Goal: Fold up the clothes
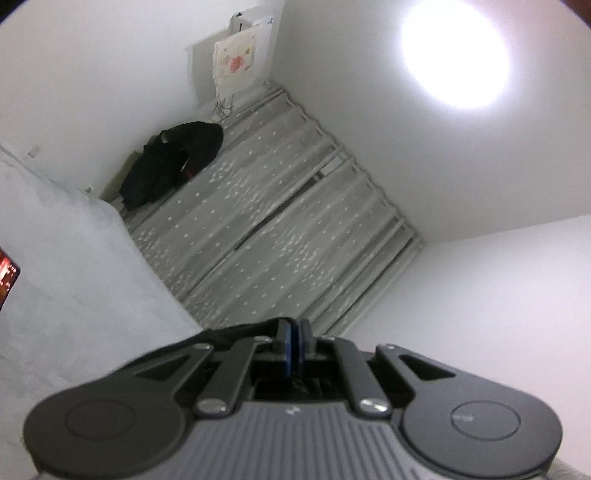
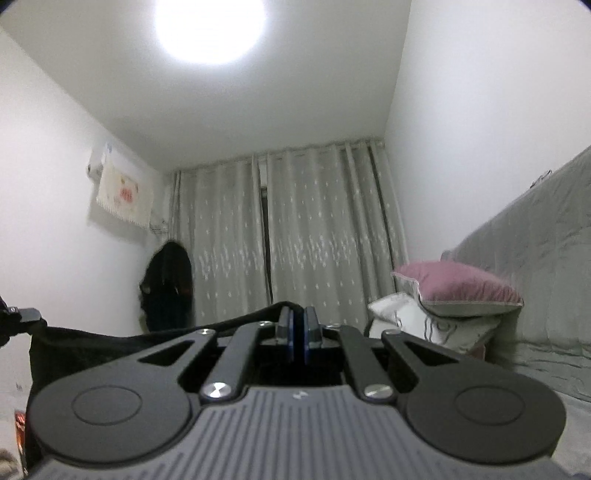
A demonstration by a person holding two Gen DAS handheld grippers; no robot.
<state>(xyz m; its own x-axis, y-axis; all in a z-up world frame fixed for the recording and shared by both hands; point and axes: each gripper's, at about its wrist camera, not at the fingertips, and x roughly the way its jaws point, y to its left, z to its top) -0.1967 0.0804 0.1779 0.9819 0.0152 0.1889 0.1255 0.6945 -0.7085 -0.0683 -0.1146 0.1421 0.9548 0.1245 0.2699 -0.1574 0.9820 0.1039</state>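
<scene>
Black garment (image 2: pixel 110 341) hung stretched between the two grippers, its top edge running from the lower left of the right wrist view up to the right gripper (image 2: pixel 298 334), whose blue pads were pressed together on the cloth. In the left wrist view the same dark fabric showed just behind the left gripper (image 1: pixel 294 341), also clamped on it. At the far left edge of the right wrist view, the tip of the other gripper pinched the cloth's opposite corner. Both cameras pointed above level, toward the grey curtain (image 2: pixel 306 236), the ceiling lamp (image 2: pixel 210 26) and a purple pillow (image 2: pixel 458 288) on the bed at the right. By my judgement the fold was at an early stage: the garment was lifted and spread by its top edge, with no crease visible, and laying down and folding remained.
</scene>
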